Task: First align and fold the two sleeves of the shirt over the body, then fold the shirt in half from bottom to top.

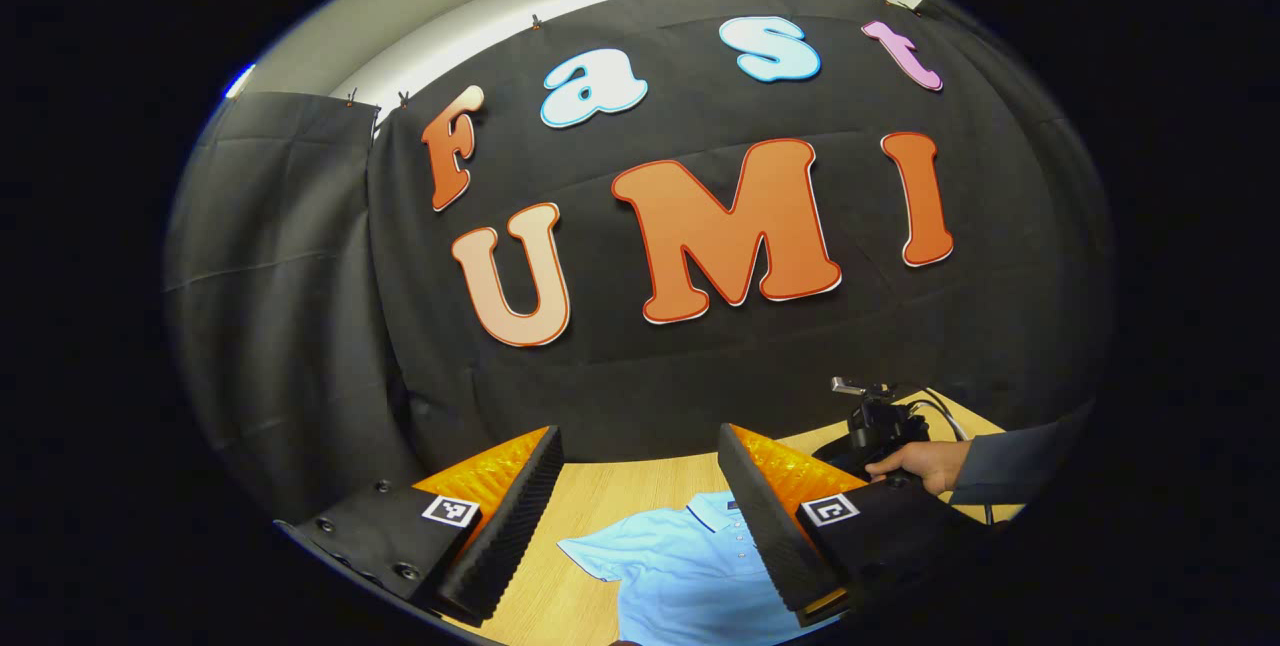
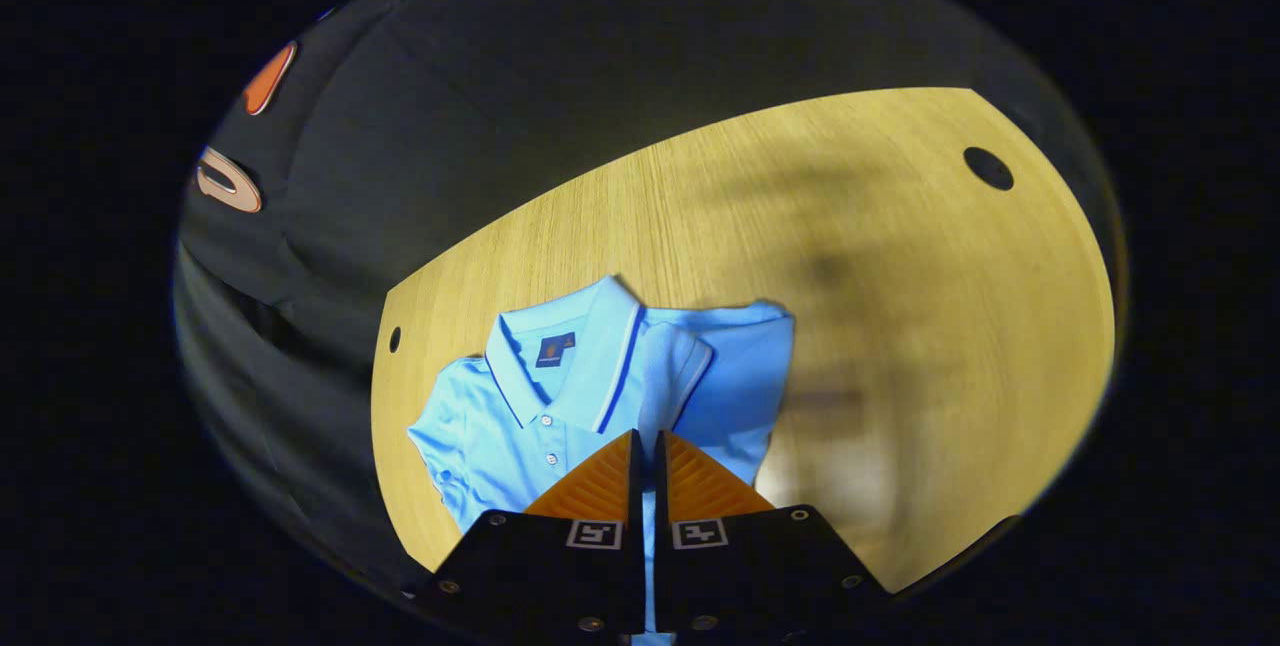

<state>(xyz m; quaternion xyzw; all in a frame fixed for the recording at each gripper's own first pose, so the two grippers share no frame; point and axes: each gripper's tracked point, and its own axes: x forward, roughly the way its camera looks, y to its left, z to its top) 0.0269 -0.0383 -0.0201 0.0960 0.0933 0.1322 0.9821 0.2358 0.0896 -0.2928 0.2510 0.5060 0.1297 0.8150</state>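
right gripper pinched sleeve of shirt | left gripper gaped wide | lay cuff flat, edges aligned (my judgement)

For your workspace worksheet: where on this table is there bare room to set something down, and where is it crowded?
Free: the wide bare wood of the table to the right of the blue shirt, up to the round hole, and the strip between collar and booth wall. Crowded: around the shirt, where the right gripper pinches a sleeve.

You have a wooden table across the right gripper view with a dark round hole at upper right and another hole at its left edge.
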